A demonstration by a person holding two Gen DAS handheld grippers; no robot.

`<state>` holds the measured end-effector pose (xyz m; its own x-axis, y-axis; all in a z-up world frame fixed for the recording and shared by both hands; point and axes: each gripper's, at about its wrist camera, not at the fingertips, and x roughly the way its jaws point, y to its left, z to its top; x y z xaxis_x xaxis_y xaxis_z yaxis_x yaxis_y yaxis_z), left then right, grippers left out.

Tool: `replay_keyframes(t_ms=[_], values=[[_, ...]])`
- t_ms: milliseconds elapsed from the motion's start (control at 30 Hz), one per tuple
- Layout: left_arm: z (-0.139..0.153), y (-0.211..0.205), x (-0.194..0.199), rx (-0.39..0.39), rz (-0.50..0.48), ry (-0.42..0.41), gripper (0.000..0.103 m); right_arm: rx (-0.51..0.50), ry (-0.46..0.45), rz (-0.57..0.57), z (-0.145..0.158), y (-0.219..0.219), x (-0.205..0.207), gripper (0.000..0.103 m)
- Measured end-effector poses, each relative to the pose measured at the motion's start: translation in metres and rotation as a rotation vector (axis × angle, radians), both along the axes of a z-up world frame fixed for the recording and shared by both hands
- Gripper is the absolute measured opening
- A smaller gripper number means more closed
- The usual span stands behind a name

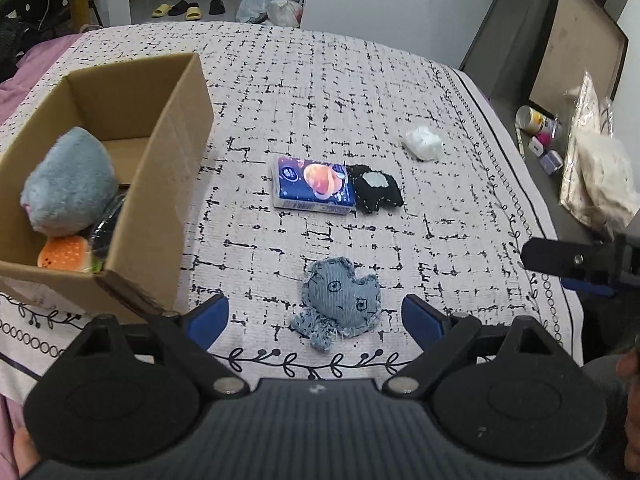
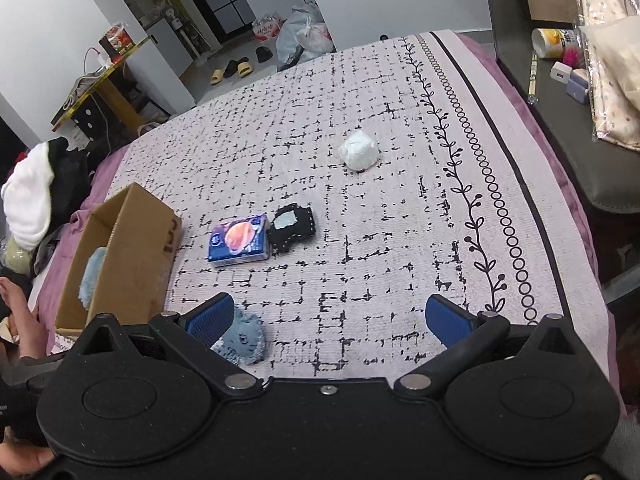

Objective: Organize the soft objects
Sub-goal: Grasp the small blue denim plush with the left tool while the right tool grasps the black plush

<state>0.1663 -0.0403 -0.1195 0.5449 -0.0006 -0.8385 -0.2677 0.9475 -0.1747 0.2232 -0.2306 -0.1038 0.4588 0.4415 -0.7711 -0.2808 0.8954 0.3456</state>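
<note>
Left gripper point(image 1: 315, 322) hovers, fingers wide, over the denim plush point(image 1: 342, 300) on the bed point(image 1: 360, 92) — likely next into the box point(image 1: 160, 184). Right gripper point(image 2: 328, 316) is wide and empty.

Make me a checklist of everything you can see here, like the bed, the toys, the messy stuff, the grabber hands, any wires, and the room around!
Surface: bedspread with black grid pattern.
Job's things: cardboard box on the left holds a fluffy blue plush and an orange plush. Still out on the bedspread: denim plush, tissue pack touching the black plush, and a white wad apart from them.
Clutter: clothes pile beside the bed; can and plastic bags on the side bench.
Grippers: left gripper open, the denim plush just ahead of it; right gripper open, empty.
Cables: white cord by the far desk.
Surroundings: slippers and bags on the floor.
</note>
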Motion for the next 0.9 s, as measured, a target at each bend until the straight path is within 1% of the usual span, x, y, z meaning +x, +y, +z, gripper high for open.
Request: replay_keyframes(t_ms=[133,233,400,533,600,700,767,800,833,867,900], values=[[-0.007,-0.002,0.005,0.009,0.004,-0.01,0.091,0.002,-0.007,0.012,-0.009,0.006,0.008,0.103],[-0.013,-0.004,0.012,0.006,0.01,0.002,0.09,0.005,-0.01,0.037,-0.016,0.013,0.015,0.102],[-0.027,-0.01,0.019,-0.013,0.025,0.007,0.089,0.029,-0.005,0.056,-0.028,0.019,0.028,0.096],[-0.044,-0.018,0.027,-0.021,0.02,0.037,0.083,0.05,-0.003,0.059,-0.039,0.022,0.037,0.092],[-0.051,-0.02,0.03,-0.029,0.017,0.043,0.083,0.064,-0.001,0.066,-0.044,0.024,0.04,0.089],[-0.057,-0.024,0.033,-0.009,0.01,0.037,0.083,0.078,0.012,0.081,-0.05,0.029,0.044,0.086],[-0.058,-0.025,0.035,0.011,0.017,0.017,0.074,0.093,0.012,0.088,-0.052,0.032,0.047,0.083],[-0.058,-0.025,0.035,0.018,0.019,0.009,0.06,0.098,0.013,0.09,-0.053,0.034,0.049,0.082],[-0.058,-0.025,0.037,0.025,0.015,0.008,0.053,0.1,0.015,0.093,-0.055,0.035,0.052,0.081],[-0.058,-0.024,0.038,0.029,0.016,0.007,0.051,0.098,0.017,0.093,-0.057,0.036,0.054,0.08],[-0.057,-0.022,0.038,0.027,0.023,0.0,0.045,0.094,0.021,0.092,-0.06,0.038,0.057,0.077]])
